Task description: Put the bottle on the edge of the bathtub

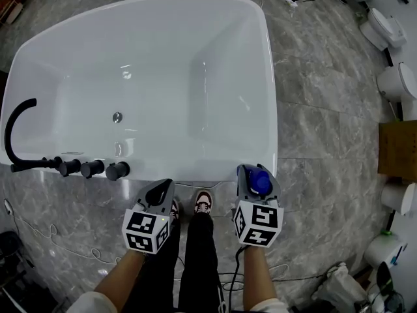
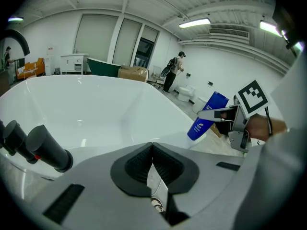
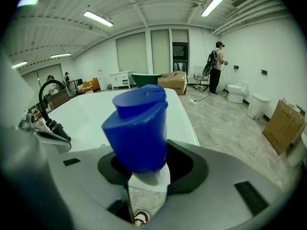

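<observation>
A blue bottle (image 1: pixel 260 181) with a white lower part is clamped between the jaws of my right gripper (image 1: pixel 256 176), just off the near right corner of the white bathtub (image 1: pixel 273 109). In the right gripper view the bottle (image 3: pixel 139 128) stands up between the pads and fills the middle, with the tub rim (image 3: pixel 184 119) behind it. From the left gripper view, the bottle (image 2: pixel 206 116) hangs tilted over the tub's near edge. My left gripper (image 1: pixel 161 189) hovers by the near rim, left of the right one, its jaws closed together and empty (image 2: pixel 152 150).
A black curved faucet (image 1: pixel 16 129) and three black knobs (image 1: pixel 91 168) sit on the tub's near left rim. A drain (image 1: pixel 117 117) lies in the tub floor. Toilets (image 1: pixel 384 28) and a cardboard box (image 1: pixel 397 150) stand to the right. My shoes (image 1: pixel 203 202) touch the tub's base.
</observation>
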